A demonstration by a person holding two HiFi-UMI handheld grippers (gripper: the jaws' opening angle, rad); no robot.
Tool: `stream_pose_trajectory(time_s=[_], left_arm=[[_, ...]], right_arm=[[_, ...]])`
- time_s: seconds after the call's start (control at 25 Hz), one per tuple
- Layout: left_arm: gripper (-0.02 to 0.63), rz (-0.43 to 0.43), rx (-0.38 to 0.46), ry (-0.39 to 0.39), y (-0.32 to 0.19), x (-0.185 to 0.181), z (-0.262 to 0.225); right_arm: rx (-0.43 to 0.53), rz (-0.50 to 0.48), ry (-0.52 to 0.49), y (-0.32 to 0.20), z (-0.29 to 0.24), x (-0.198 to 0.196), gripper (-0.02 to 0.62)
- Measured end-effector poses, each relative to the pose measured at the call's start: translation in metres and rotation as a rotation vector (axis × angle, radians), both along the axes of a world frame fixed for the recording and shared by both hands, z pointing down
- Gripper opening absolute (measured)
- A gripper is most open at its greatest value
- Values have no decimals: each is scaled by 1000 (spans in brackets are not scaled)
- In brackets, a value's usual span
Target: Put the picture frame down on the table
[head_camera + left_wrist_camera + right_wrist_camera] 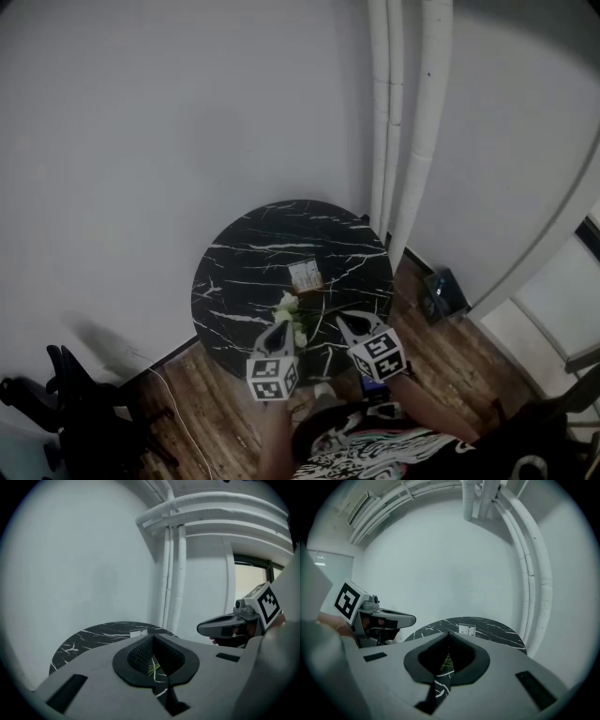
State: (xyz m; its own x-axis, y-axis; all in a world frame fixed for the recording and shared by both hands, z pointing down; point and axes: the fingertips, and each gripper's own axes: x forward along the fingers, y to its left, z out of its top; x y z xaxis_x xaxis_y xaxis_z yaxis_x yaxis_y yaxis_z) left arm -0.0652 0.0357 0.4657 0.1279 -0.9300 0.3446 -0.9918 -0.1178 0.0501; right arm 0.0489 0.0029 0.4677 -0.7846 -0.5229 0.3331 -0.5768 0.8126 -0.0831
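Note:
A small white picture frame [306, 276] stands near the middle of the round black marble table [244, 253]. The frame also shows small in the left gripper view [138, 633] and the right gripper view [467, 630]. White flowers with green stems [290, 312] lie just on the near side of it. My left gripper [281, 328] hangs over the table's near edge, shut and holding nothing. My right gripper [349, 325] is beside it, also shut and holding nothing. Each one sees the other: the right gripper [206, 629] and the left gripper [410, 618]. Green stems show through each pair of jaws.
White pipes [403, 141] run up the wall behind the table's right side. A black office chair [75, 403] stands at the lower left on the wooden floor. A dark box [441, 292] sits on the floor to the right. A white cable [183, 408] trails along the floor.

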Motion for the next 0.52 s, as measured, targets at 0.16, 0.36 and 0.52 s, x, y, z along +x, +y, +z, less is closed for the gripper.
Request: stream_pose_trajectory(time_s=[0.16, 0.36, 0.52], left_arm=[[14, -38, -20, 2, 12, -6, 6], [14, -84, -9, 34, 19, -18, 1], [14, -101, 33, 33, 10, -29, -14]], right_arm=[[8, -14, -9, 7, -1, 0, 17], [14, -6, -22, 7, -5, 2, 18], [45, -15, -36, -8, -16, -9, 17]])
